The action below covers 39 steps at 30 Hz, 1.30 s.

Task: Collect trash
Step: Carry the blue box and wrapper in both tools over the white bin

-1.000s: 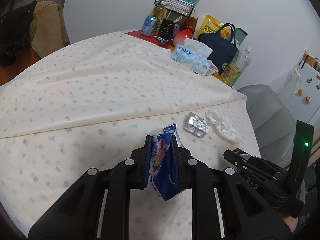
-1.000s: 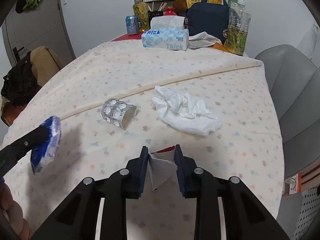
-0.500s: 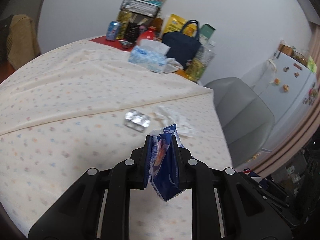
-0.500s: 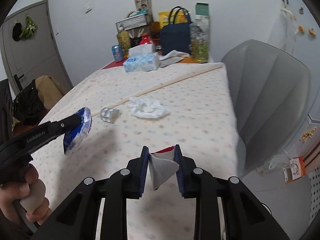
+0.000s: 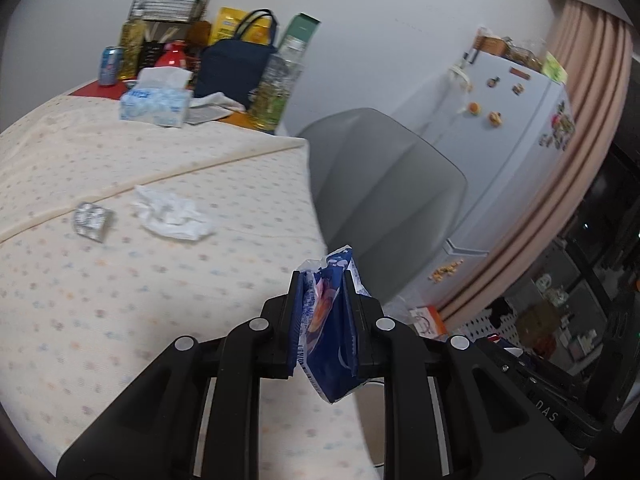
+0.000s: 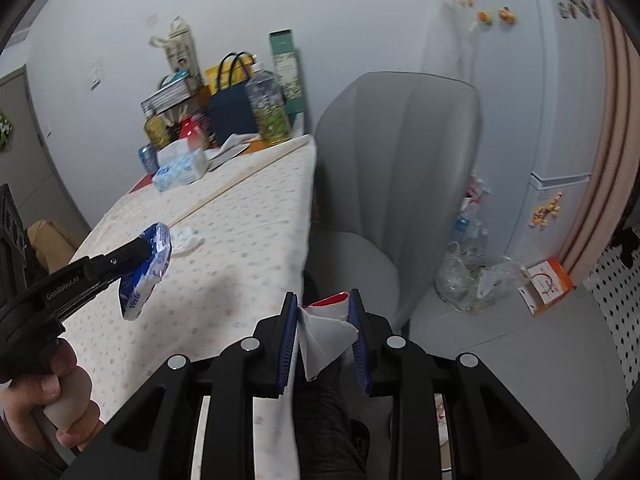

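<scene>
Your left gripper (image 5: pixel 323 308) pinches a blue snack wrapper (image 5: pixel 330 332) above the tablecloth's (image 5: pixel 120 300) edge. A crumpled tissue (image 5: pixel 172 218) and a foil blister pack (image 5: pixel 91 222) lie apart on it, beside a grey chair (image 5: pixel 384 184).

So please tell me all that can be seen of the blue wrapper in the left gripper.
The blue wrapper is a crumpled snack packet of glossy plastic film, dark blue with white patches, an orange-red picture and a barcode near its lower edge. Its torn top sticks up above the jaws and its lower corner hangs below them. The left gripper pinches it from both sides, and it hangs in the air over the table edge, touching nothing else.
</scene>
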Tool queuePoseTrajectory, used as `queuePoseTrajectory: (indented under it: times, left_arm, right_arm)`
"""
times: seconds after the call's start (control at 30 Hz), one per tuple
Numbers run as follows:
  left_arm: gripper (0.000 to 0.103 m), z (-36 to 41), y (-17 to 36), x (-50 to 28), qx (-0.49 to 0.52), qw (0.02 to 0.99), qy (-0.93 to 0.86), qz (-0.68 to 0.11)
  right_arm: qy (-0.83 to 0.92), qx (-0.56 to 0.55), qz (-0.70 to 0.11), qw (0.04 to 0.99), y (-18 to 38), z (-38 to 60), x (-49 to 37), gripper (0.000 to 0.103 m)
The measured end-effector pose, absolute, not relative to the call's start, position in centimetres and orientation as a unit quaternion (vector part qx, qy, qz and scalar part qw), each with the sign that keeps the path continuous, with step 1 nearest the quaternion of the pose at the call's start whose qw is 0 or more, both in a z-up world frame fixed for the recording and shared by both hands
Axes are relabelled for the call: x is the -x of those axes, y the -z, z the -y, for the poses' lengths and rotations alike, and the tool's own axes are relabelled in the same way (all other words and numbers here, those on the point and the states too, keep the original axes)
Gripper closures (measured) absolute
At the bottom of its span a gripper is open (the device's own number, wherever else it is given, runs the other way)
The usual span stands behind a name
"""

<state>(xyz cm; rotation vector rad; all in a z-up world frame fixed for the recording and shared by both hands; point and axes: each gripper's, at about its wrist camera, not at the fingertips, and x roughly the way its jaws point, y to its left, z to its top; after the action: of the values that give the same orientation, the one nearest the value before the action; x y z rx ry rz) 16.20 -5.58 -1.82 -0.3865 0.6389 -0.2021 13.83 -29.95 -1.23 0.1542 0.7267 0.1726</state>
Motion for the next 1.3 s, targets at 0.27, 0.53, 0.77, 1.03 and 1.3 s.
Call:
queuePoseTrajectory:
  times: [0.27, 0.53, 0.77, 1.03, 1.3]
  left_arm:
    - [0.084, 12.8, 1.3, -16.8, 0.153, 0.922, 0.151, -0.321]
    - [0.084, 18.5, 2.7, -16.9, 0.124, 0.909, 0.188, -0.349]
    - [0.084, 22.0, 5.5, -17.5, 0.103, 0.895, 0.204, -0.383]
    - [0.084, 24.1, 9.0, -19.2, 0.088, 0.879, 0.209, -0.420]
    - [0.084, 26.0, 10.9, -20.4, 0.076, 0.868, 0.210, -0.443]
  right_arm:
    - [-0.044, -0.120, -0.352, 0.927, 1.6, 36.4, -11.8, 0.077]
    - [-0.014, -0.148, -0.363, 0.920, 3.6, 41.0, -10.8, 0.077]
    - [0.006, -0.165, -0.390, 0.906, 7.1, 43.9, -11.0, 0.076]
    - [0.020, -0.184, -0.433, 0.882, 12.5, 46.0, -12.8, 0.076]
    - [0.038, -0.208, -0.455, 0.865, 16.1, 48.5, -13.3, 0.068]
